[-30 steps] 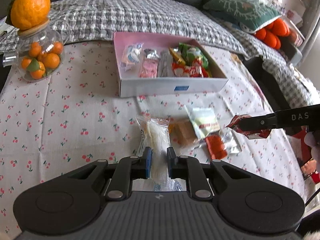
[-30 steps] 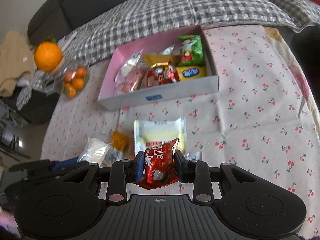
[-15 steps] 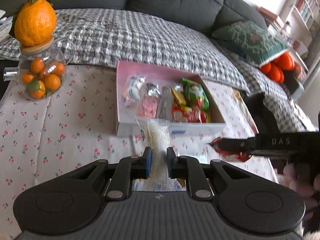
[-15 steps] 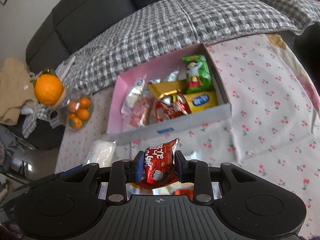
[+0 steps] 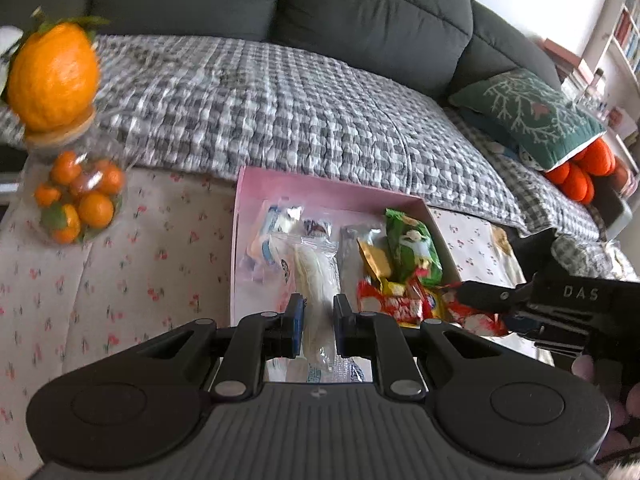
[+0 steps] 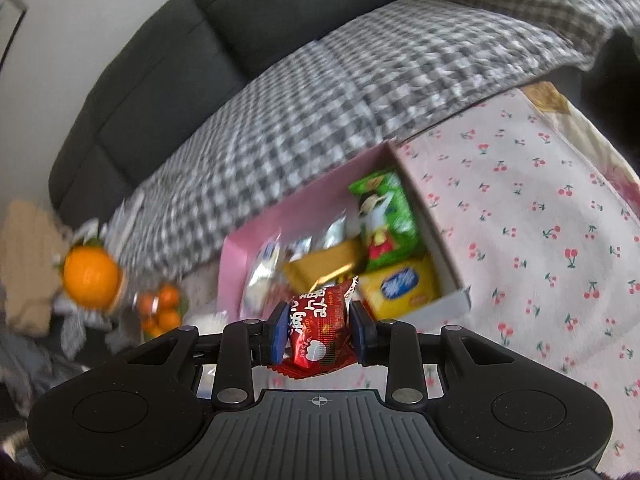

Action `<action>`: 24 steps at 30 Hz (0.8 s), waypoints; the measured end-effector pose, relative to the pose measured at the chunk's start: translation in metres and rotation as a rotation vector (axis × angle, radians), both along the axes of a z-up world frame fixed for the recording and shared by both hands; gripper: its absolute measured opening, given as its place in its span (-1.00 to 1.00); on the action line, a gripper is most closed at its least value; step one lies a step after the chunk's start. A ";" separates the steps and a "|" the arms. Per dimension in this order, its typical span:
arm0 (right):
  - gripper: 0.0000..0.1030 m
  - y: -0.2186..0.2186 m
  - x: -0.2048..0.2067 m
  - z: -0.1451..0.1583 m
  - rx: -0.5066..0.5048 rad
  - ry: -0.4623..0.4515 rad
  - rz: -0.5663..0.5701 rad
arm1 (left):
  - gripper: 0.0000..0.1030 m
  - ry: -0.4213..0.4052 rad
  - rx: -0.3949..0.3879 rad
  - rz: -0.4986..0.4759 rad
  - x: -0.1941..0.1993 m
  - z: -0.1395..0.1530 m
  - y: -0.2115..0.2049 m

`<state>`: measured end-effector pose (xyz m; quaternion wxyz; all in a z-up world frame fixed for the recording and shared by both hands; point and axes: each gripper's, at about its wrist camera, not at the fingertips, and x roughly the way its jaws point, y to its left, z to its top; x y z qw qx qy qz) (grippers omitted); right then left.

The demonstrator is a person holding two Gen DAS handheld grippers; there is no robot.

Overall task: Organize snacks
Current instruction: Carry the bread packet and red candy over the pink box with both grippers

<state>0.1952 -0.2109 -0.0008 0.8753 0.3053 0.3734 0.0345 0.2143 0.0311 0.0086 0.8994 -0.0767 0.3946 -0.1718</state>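
A pink box (image 5: 288, 186) (image 6: 280, 216) with several snack packets in it stands on the cherry-print cloth. My left gripper (image 5: 318, 320) is shut on a clear packet of white snack (image 5: 316, 276), held above the box's near left part. My right gripper (image 6: 318, 330) is shut on a red snack packet (image 6: 320, 320), held over the box's near edge. In the left wrist view the right gripper (image 5: 464, 292) comes in from the right with the red packet (image 5: 476, 318) at the box's near right corner. A green packet (image 5: 412, 248) (image 6: 384, 216) and a yellow packet (image 6: 400, 288) lie inside.
A glass jar of small oranges (image 5: 76, 200) topped by a large orange (image 5: 52, 76) stands at the left of the cloth. Behind the box runs a sofa with a checked blanket (image 5: 280, 100) and a green cushion (image 5: 536, 112). The cloth's right edge (image 6: 560, 112) drops off.
Both grippers moved from the loose snacks on the cloth toward the box and now hang over it with their packets. The loose snacks have dropped out of sight below.
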 end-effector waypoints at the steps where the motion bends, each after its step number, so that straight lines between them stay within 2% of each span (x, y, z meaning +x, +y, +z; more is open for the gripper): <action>1: -0.41 -0.004 0.003 -0.003 0.016 -0.001 -0.011 | -0.73 -0.008 0.012 -0.003 0.004 0.000 -0.003; 9: -0.41 -0.009 0.023 -0.016 0.082 -0.052 -0.045 | -0.73 -0.043 0.046 -0.049 0.044 -0.005 -0.025; 15: -0.40 -0.001 0.034 -0.023 0.072 -0.069 -0.046 | -0.73 -0.039 0.066 -0.037 0.066 -0.019 -0.037; 24: -0.40 0.004 0.044 -0.029 0.043 -0.093 -0.061 | -0.73 -0.060 0.063 -0.013 0.078 -0.026 -0.038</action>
